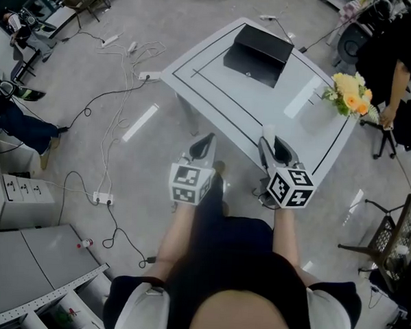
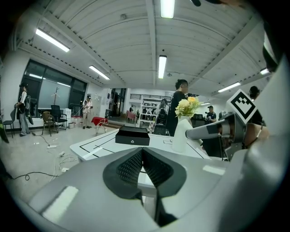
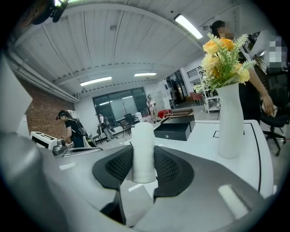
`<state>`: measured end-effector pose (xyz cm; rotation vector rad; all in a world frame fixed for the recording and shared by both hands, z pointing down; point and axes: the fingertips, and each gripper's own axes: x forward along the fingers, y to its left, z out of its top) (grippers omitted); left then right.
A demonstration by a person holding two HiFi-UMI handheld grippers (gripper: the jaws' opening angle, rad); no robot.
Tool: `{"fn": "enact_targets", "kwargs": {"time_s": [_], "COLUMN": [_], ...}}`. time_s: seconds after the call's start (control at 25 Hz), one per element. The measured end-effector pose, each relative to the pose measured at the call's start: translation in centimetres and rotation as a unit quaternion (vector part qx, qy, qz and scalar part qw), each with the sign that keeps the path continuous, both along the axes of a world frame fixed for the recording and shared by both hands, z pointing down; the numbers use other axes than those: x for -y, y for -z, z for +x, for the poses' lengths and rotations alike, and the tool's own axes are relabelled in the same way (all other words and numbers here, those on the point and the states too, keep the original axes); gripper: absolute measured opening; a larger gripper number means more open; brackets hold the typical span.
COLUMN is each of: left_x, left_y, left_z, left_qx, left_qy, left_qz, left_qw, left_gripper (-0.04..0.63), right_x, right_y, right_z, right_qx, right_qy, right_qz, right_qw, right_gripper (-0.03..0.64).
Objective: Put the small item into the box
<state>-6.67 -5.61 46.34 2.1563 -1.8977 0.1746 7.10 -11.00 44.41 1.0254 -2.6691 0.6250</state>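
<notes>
At the bench's [image 1: 223, 92] near edge, the right tongs [image 3: 143, 159] gripped the small white cylinder [image 3: 143, 136] upright and the left tongs [image 2: 142, 154] sat closed on nothing; the cylinder probably needed a steady, level carry to the black box [image 1: 258, 54] at the far corner, kept clear of the vase [image 3: 230, 118].

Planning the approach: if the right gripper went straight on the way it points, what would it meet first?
Likely the bare table top just ahead of the right gripper; the black box sits beyond, slightly right. Depth is unclear.
</notes>
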Motion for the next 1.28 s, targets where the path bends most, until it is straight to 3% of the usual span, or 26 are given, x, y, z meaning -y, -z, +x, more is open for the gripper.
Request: {"fn": "enact_targets", "kwargs": {"time_s": [0.68,1.28], "left_x": [7.1,15.5], "left_y": [0.0,-0.7], "left_z": [-1.2,-1.9], "left_qx": [-0.006,-0.008], "left_qy": [-0.017,-0.073], "left_qz": [-0.016,-0.041], "left_qw": [0.9997,0.9965], "left_gripper": [0.008,0.008], "right_x": [6.8,14.2], "right_y": [-0.4,-1.0], "right_z": [-1.6,-3.8], "right_qx": [-0.022,-0.029], "right_qy": [-0.005,-0.036], "right_qz": [-0.011,-0.036], "right_qw": [1.000,0.998], "right_gripper": [0.141,0.141]}}
